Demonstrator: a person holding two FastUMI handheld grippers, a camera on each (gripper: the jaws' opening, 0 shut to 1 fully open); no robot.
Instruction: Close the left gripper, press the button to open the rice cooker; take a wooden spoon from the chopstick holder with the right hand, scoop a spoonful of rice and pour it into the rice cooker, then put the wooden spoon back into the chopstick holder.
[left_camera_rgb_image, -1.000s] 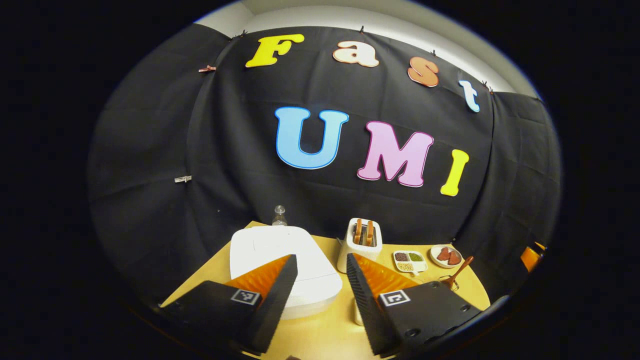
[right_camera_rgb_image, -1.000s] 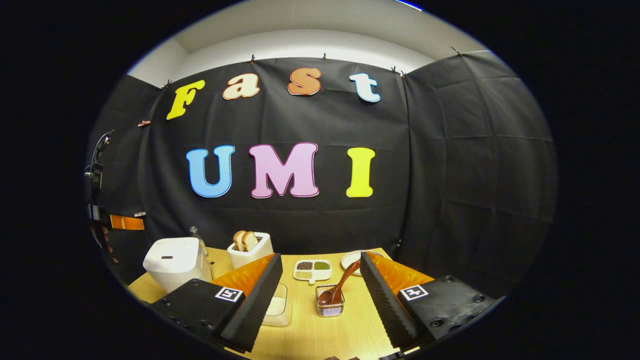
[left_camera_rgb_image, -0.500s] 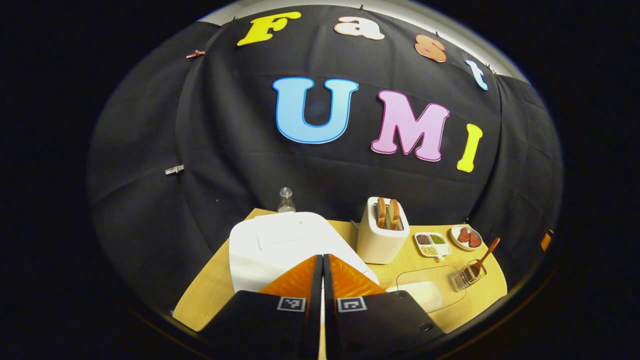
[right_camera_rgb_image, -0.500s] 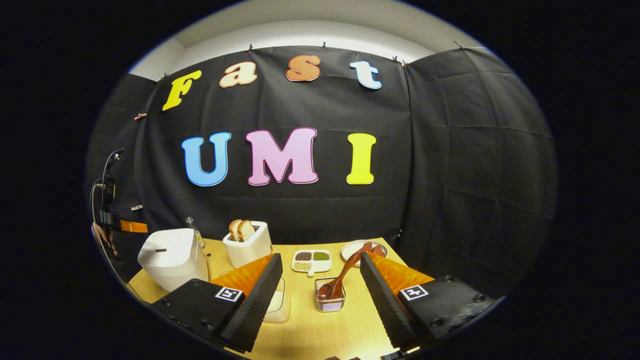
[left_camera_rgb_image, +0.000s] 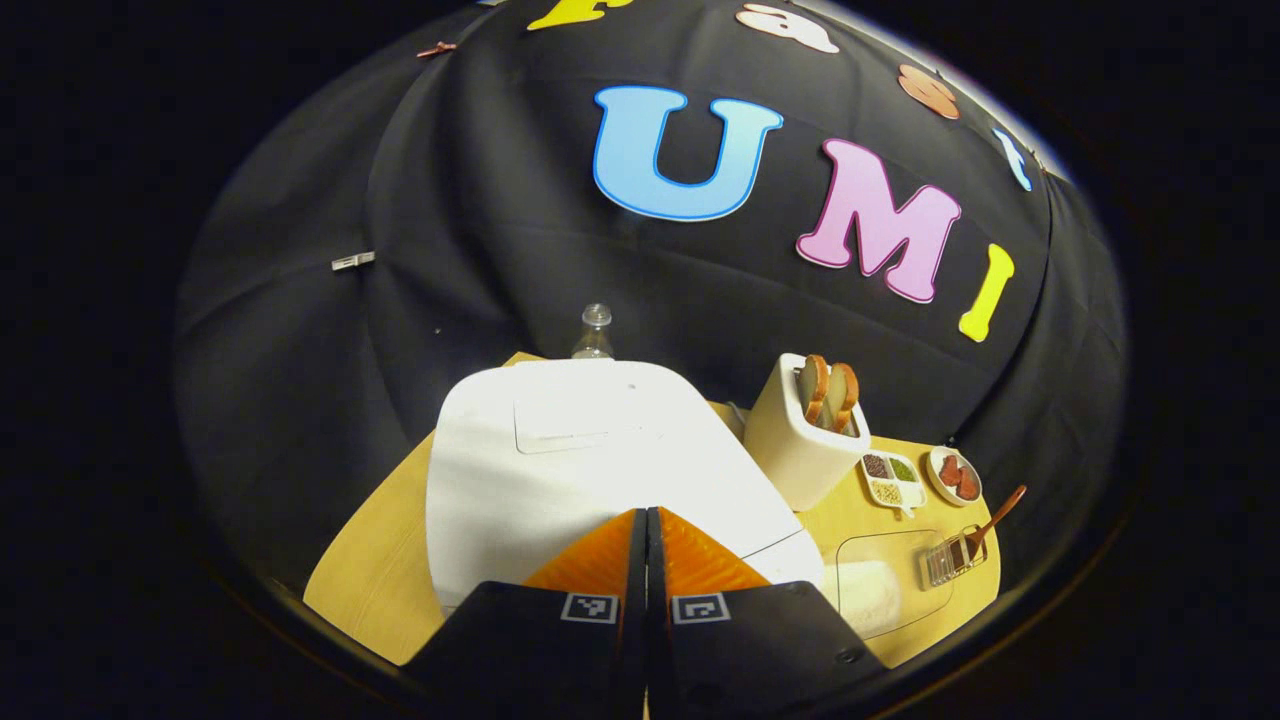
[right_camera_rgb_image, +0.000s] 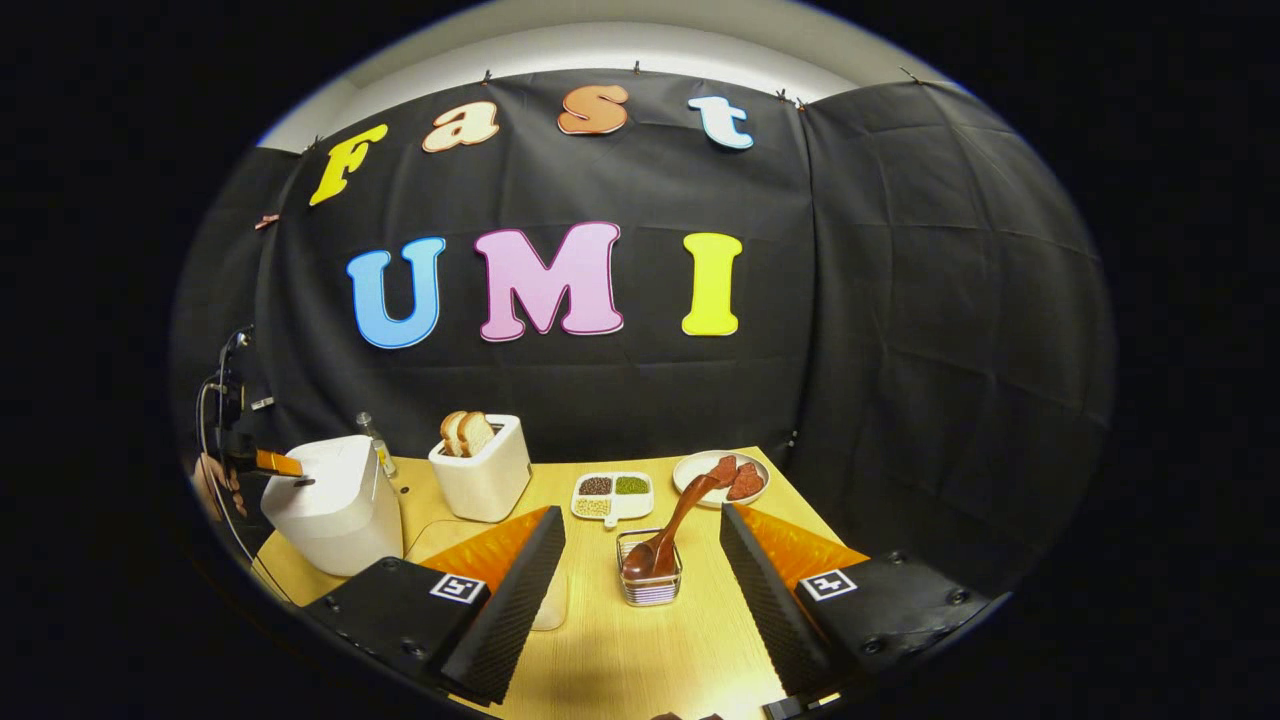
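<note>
The left tongs (left_camera_rgb_image: 646, 515) are clenched together, empty, over the front edge of the white rice cooker (left_camera_rgb_image: 580, 460), whose lid is down. The right tongs (right_camera_rgb_image: 642, 545) gape, released, with the chopstick holder (right_camera_rgb_image: 650, 580) between their fingers, the wooden spoon (right_camera_rgb_image: 668, 535) leaning in it on the counter (right_camera_rgb_image: 640, 650).
</note>
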